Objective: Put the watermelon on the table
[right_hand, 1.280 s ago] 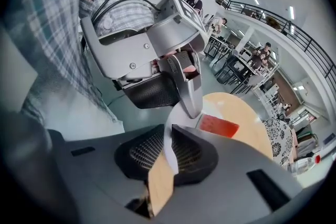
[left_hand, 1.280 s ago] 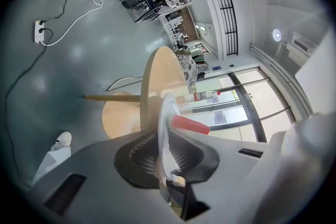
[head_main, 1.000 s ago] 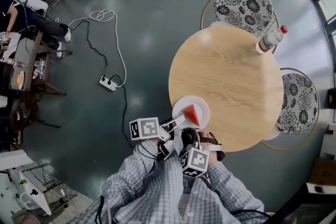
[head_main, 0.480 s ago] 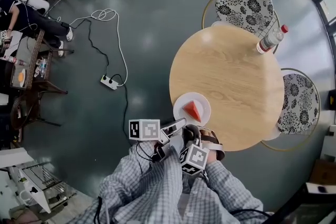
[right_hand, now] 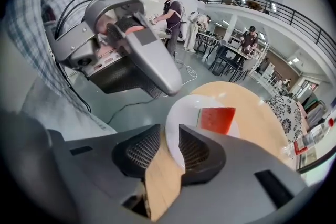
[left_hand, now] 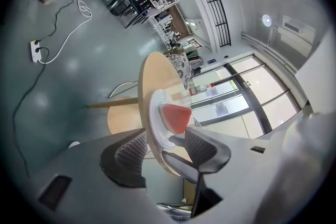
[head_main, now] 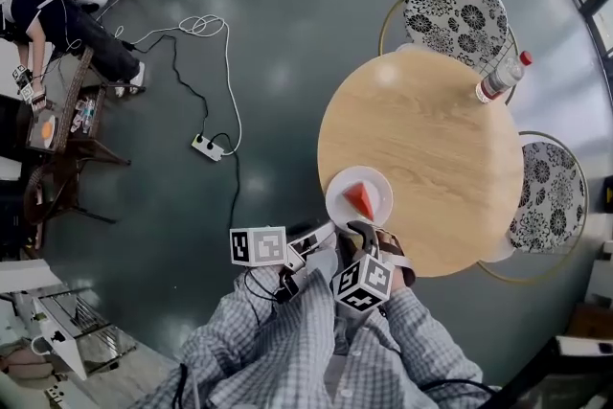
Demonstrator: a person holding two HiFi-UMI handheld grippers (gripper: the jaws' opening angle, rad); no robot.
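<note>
A round wooden counter (head_main: 431,129) carries a white plate (head_main: 337,208) at its 8 o'clock edge in the head view. A red watermelon wedge (head_main: 361,199) lies on the plate, its green rind toward the middle of the counter. The left gripper (head_main: 319,232) comes in at the plate's 7 o'clock side. Its jaws have just been opening and now stand wide apart. In the left gripper view the plate's rim and the counter's edge sit in the gap, and neither pad presses on them. The right gripper (head_main: 370,235) is at the plate's 5 o'clock side. Its jaws have just been opening too. They straddle the plate's rim and the counter's edge with a narrower gap, and no grip shows. A clear bottle (head_main: 500,79) with a red cap stands near the counter's 1 o'clock rim. Two patterned chairs (head_main: 450,10) sit at 12 and 3 o'clock.
</note>
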